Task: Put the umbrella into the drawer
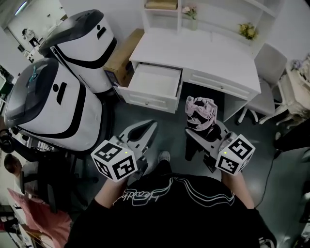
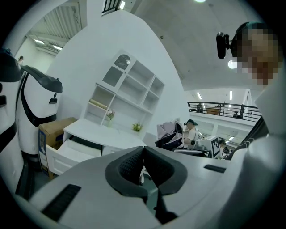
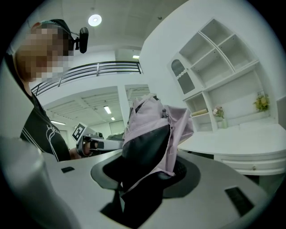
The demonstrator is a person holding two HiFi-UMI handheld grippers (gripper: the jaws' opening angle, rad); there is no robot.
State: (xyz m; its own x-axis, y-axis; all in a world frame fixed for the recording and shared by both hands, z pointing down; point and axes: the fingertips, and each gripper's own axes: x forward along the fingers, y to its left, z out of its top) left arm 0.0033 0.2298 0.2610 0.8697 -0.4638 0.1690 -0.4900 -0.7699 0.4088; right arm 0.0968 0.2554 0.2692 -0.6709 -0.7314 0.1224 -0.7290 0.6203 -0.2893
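Note:
A folded pink and black umbrella (image 1: pixel 200 112) stands upright between the jaws of my right gripper (image 1: pixel 203 127), which is shut on it. In the right gripper view the umbrella (image 3: pixel 152 138) fills the middle, with the gripper (image 3: pixel 149 166) closed around its lower part. My left gripper (image 1: pixel 144 131) hangs beside it at the same height, shut and holding nothing; its pads (image 2: pixel 129 163) meet at the tips. The white desk (image 1: pixel 203 53) lies ahead, and its left drawer (image 1: pixel 152 82) is pulled out and looks bare inside. From the left gripper view the drawer (image 2: pixel 73 150) shows at lower left.
Two large white and black machines (image 1: pixel 53 106) (image 1: pixel 87 43) stand at the left, with a cardboard box (image 1: pixel 123 55) against the desk's side. A white chair (image 1: pixel 266 87) sits at the desk's right. A shelf unit (image 1: pixel 203 14) with small flowers tops the desk. The floor is dark.

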